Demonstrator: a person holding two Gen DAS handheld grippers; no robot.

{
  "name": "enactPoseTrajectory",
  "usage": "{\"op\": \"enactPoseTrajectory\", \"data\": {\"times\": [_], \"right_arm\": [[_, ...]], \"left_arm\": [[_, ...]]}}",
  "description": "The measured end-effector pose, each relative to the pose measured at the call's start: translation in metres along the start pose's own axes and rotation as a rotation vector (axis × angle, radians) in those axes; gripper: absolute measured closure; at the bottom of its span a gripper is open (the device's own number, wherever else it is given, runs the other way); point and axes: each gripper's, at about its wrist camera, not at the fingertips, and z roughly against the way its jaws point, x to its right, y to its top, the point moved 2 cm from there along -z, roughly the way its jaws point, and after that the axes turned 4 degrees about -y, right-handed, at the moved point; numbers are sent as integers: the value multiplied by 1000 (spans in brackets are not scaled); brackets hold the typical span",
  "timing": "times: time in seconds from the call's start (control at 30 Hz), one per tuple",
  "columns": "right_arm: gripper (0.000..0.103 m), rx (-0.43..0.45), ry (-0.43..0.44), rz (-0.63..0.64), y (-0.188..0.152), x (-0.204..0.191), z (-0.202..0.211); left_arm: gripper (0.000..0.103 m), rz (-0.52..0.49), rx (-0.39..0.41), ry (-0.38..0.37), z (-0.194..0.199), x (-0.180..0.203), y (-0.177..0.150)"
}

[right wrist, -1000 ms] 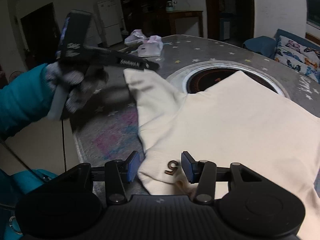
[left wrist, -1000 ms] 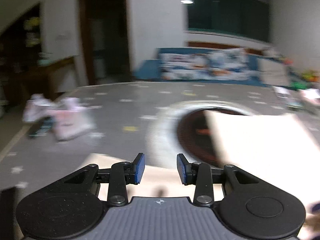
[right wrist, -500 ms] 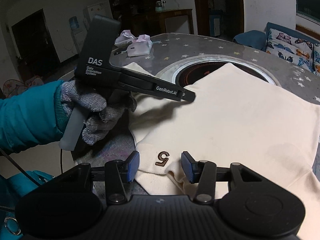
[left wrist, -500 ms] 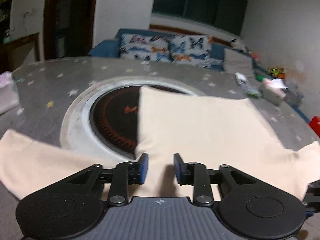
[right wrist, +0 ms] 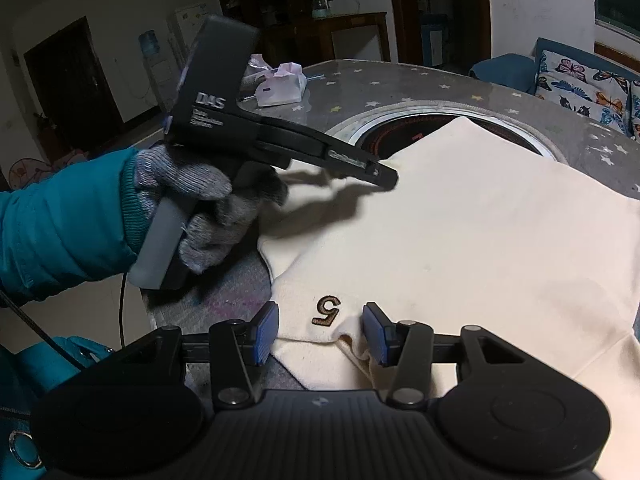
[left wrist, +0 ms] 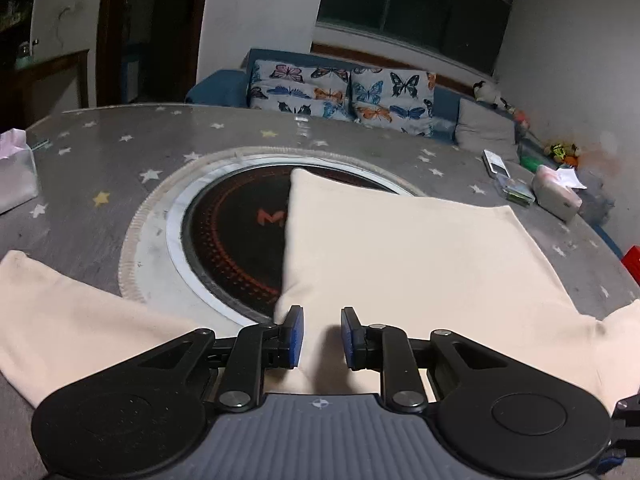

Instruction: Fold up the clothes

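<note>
A cream sweatshirt lies spread on the round grey star-patterned table, one sleeve trailing left. My left gripper rests its tips on the cloth near the garment's left edge. Its jaws stand narrow, with cloth showing in the gap and no pinch visible. In the right wrist view that left gripper is held by a gloved hand in a teal sleeve. My right gripper hangs open over the sweatshirt at an embroidered "5", pads clear of the cloth.
A black round hob sits in the table's middle, partly under the sweatshirt. A pink tissue pack stands at the far left edge. A remote and another pack lie at the right edge. A sofa with butterfly cushions stands beyond.
My left gripper swung from the table's left side onto the sweatshirt and came down on it, its jaws narrowing. The right gripper has stayed over the "5".
</note>
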Motion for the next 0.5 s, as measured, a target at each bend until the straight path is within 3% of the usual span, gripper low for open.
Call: {"op": "enactPoseTrajectory", "data": {"times": [0.07, 0.2, 0.27, 0.37, 0.5], "right_arm": [[56, -2, 1, 7, 0, 0, 0], [56, 9, -1, 24, 5, -1, 3], [56, 16, 0, 30, 7, -2, 3], [56, 18, 6, 39, 8, -5, 3], [56, 19, 14, 50, 10, -9, 1]], "left_arm": [[80, 14, 22, -8, 11, -4, 1], [80, 25, 92, 90, 40, -22, 1], [79, 64, 109, 182, 51, -42, 1], [65, 124, 129, 327, 67, -72, 0], [59, 196, 137, 517, 80, -112, -4]]}}
